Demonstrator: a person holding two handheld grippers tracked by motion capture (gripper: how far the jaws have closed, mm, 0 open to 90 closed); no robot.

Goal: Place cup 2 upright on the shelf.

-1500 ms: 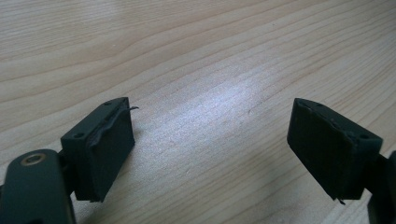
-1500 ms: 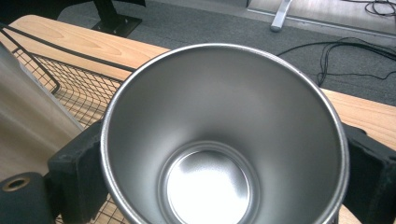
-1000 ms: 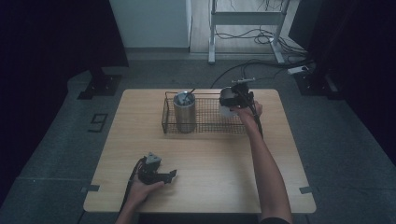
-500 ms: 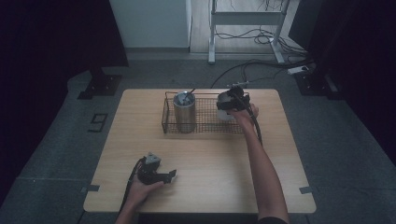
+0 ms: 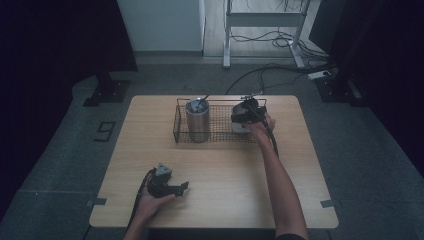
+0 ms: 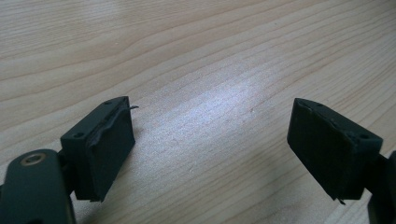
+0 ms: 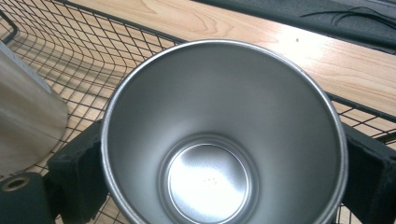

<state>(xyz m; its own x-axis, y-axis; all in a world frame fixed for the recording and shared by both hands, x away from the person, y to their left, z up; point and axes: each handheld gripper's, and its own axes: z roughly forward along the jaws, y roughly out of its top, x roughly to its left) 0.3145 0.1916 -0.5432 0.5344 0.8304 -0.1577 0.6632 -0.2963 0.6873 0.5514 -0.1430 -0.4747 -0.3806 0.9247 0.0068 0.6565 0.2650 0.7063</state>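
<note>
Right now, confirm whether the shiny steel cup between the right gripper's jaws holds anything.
No: the steel cup in the right gripper is empty down to its bare round bottom.

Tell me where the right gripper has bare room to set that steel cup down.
Free: the wire basket floor between the tall steel canister and the steel cup; the wooden table in front of the basket. Crowded: the basket's right end, around the right gripper.

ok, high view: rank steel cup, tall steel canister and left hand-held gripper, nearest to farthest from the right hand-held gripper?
1. Steel cup: between the jaws of the right hand-held gripper, at the right end of the wire basket.
2. Tall steel canister: at the basket's left end.
3. Left hand-held gripper: on the table's near left, jaws apart.
</note>
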